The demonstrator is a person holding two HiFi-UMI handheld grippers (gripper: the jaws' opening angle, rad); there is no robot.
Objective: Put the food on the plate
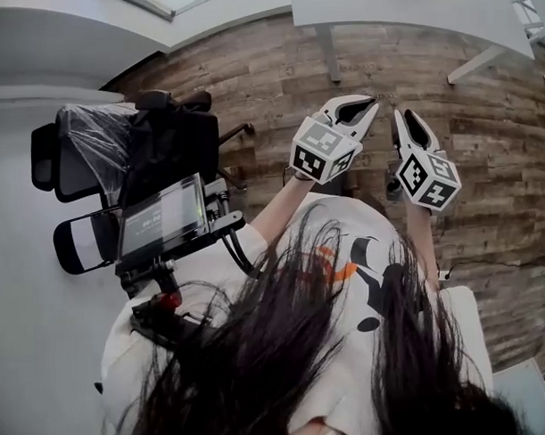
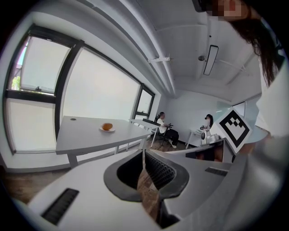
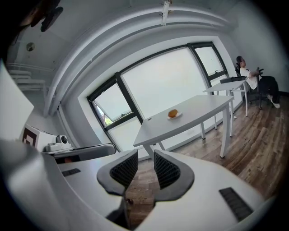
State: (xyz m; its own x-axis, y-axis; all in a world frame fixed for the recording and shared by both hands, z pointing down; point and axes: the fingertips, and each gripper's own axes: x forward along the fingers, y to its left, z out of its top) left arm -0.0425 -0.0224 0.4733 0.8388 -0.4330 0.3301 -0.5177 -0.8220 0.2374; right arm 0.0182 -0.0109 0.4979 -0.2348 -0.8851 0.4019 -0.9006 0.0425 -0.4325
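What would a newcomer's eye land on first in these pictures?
The left hand-held gripper and right hand-held gripper stand out first, held side by side over the wooden floor with nothing between their jaws. Ahead, a lone orange food item sits on a small white plate on a grey table by the big windows.

No words or numbers can be read anywhere. The small screen [image 1: 163, 218] shows pale marks, too blurry to read. The cube [image 1: 322, 151] on the left tool [image 1: 373, 101] and the other cube [image 1: 428, 181] on the right tool [image 1: 403, 115] carry only black and white squares. The shirt [image 1: 363, 254] has orange and black shapes, not letters.
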